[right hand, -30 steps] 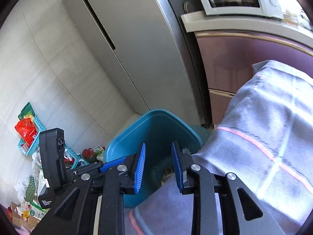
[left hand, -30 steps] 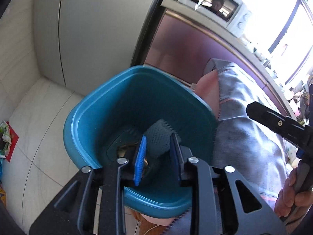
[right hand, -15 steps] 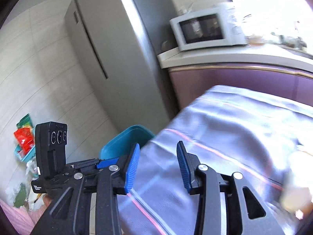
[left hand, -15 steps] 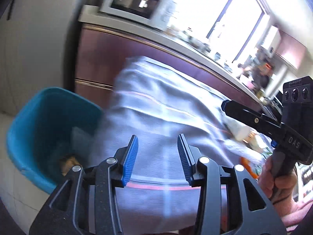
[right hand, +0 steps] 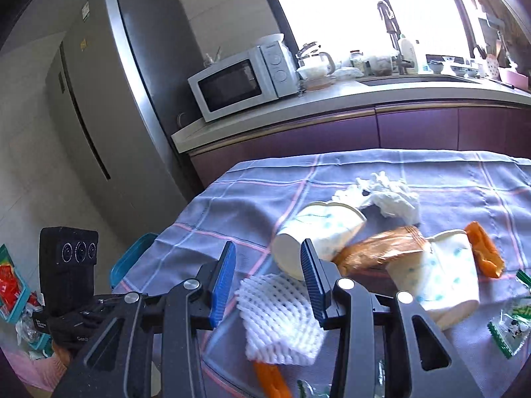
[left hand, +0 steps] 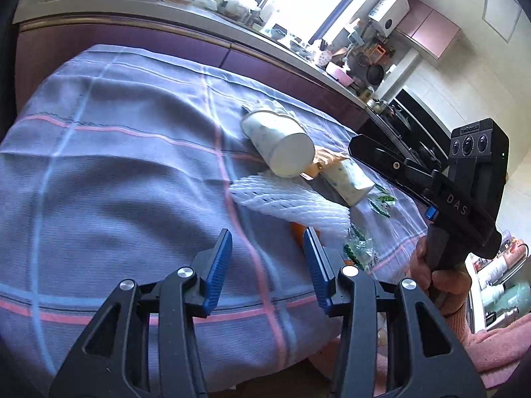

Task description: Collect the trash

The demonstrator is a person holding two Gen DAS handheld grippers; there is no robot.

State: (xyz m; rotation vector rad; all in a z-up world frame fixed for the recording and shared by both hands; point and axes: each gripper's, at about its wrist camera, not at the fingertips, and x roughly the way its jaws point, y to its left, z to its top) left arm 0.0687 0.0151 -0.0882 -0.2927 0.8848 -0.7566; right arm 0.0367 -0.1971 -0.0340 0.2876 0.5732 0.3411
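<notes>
Trash lies on a purple checked tablecloth [left hand: 116,165]: two toppled paper cups [right hand: 318,235] [right hand: 444,278], a white foam net [right hand: 278,318], a brown wrapper [right hand: 381,248], crumpled tissue [right hand: 388,195], orange peel [right hand: 484,252] and green wrappers [right hand: 511,325]. My left gripper [left hand: 268,232] hovers over the cloth just short of the foam net [left hand: 292,202]; its jaws are opening with nothing between them. My right gripper [right hand: 268,243] is open above the net and the nearer cup, also holding nothing. The teal bin [right hand: 129,258] peeks out past the table's left edge.
A fridge [right hand: 109,99] stands at the left, and a microwave [right hand: 242,83] sits on the purple counter [right hand: 332,126] behind the table. In the left wrist view a hand [left hand: 438,275] holds the other gripper at the right. Bags clutter the floor [right hand: 13,292].
Both grippers have swung away from the teal bin to the table and opened wider. The bin filled the views before; now the trash on the cloth lies ahead.
</notes>
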